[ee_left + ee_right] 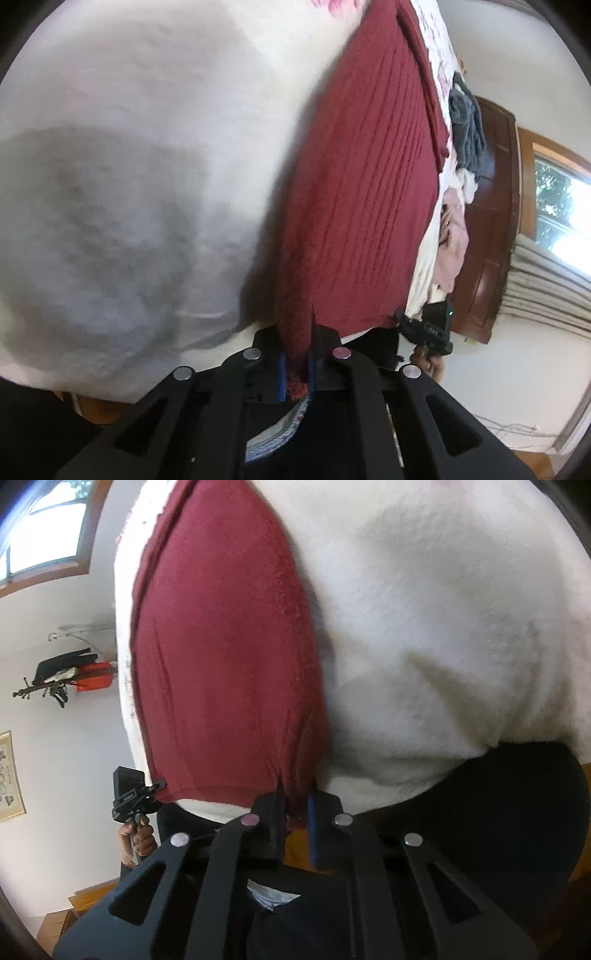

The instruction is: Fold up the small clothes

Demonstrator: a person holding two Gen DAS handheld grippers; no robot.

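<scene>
So far I have only the grip: my left fingers (295, 373) are closed on one near corner of the dark red knitted garment (362, 192), and my right fingers (295, 812) are pinched on the other corner. It lies spread flat on the white bedcover (147, 110), its hem at the near edge. By my reckoning no fold is made yet; every fold is left. More clothes sit in a pile (463, 147) further along the bed, unfolded.
</scene>
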